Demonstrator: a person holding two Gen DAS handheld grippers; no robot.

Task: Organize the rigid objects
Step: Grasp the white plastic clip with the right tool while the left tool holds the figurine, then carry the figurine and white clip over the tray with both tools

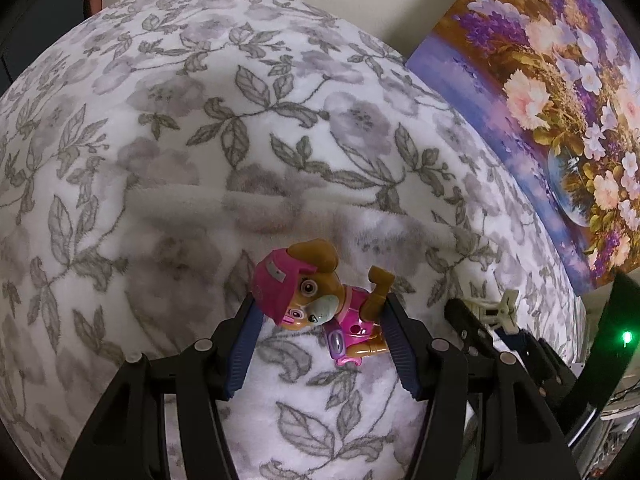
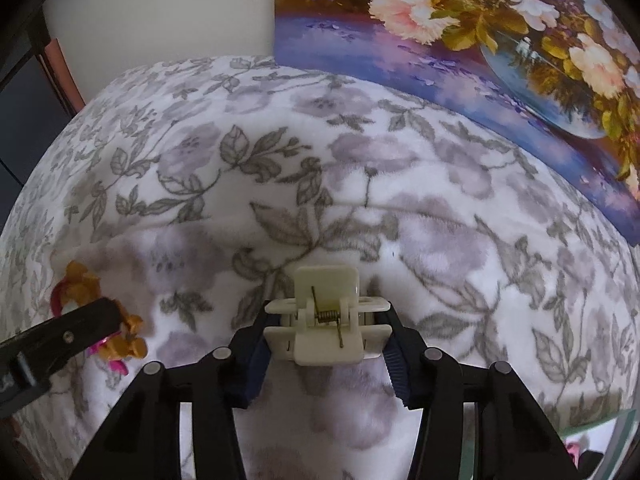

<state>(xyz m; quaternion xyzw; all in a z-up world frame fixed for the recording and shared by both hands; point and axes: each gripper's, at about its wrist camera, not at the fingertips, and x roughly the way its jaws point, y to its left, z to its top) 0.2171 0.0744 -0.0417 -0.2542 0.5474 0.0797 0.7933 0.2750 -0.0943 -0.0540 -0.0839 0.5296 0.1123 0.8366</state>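
Observation:
A toy pup figure [image 1: 308,296] in a pink cap and pink vest lies on its side on the flowered white blanket [image 1: 200,120]. My left gripper [image 1: 322,308] is shut on it, with the blue pads against its cap and its raised arm. In the right wrist view the same figure [image 2: 134,342] shows at the left edge, partly hidden behind a left finger [image 2: 80,326]. A cream plastic spring clip [image 2: 326,332] sits crosswise between the jaws of my right gripper [image 2: 326,320], whose pads press on both of its ends. The clip [image 1: 498,308] also shows at the right of the left wrist view.
A canvas painting of flowers in a vase [image 2: 480,40] leans against the pale wall behind the blanket, at the right. The blanket covers a rounded soft surface that falls away at the left and the near right. A green light [image 1: 626,336] glows at the far right.

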